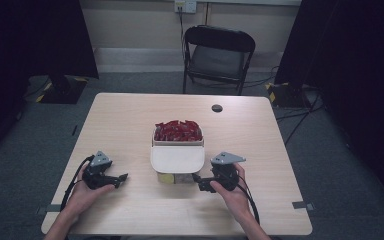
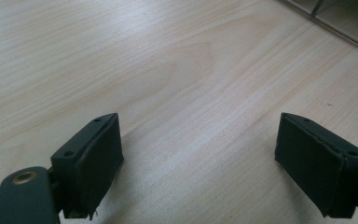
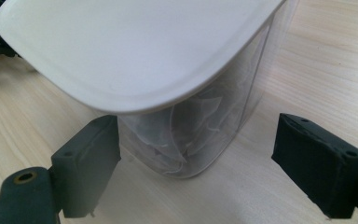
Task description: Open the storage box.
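Probably light and slick, the lidded tub [image 3: 200, 135] near the table's [image 1: 130, 115] middle wants gripping by its clear walls, both the left gripper [image 2: 200, 163] and right gripper [image 3: 198, 163] gaping empty

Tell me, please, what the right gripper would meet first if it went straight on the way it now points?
Most likely the clear container under the white lid; it stands just ahead of the right gripper, whose jaws are open.

Two grippers [image 1: 121, 178] [image 1: 197, 181], two containers [image 1: 178, 131] [image 1: 177, 165], one chair [image 1: 218, 56]
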Tool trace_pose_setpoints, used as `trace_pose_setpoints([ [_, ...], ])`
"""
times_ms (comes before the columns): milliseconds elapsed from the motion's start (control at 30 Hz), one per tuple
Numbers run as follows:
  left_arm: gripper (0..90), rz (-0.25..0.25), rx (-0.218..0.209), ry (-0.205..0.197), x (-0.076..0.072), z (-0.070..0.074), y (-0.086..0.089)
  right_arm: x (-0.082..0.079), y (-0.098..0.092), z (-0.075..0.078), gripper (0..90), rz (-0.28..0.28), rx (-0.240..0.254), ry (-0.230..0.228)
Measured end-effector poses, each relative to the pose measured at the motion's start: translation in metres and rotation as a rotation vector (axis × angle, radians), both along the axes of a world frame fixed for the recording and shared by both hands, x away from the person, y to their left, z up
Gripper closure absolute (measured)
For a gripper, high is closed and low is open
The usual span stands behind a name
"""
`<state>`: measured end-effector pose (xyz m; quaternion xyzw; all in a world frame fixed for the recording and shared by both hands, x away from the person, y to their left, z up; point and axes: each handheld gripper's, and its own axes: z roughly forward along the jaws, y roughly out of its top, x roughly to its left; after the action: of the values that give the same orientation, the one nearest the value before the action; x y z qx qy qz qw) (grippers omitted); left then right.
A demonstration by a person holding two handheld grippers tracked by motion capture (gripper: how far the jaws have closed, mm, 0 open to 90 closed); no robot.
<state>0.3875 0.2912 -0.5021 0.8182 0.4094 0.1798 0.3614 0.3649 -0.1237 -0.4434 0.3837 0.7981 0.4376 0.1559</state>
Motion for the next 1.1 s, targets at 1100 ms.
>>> trace_pose_setpoints([
  [1100,14.3,0.000,0.000,0.000,0.000,0.000,0.000,0.002,0.003,0.012,13.6,0.020,0.039,-0.012],
])
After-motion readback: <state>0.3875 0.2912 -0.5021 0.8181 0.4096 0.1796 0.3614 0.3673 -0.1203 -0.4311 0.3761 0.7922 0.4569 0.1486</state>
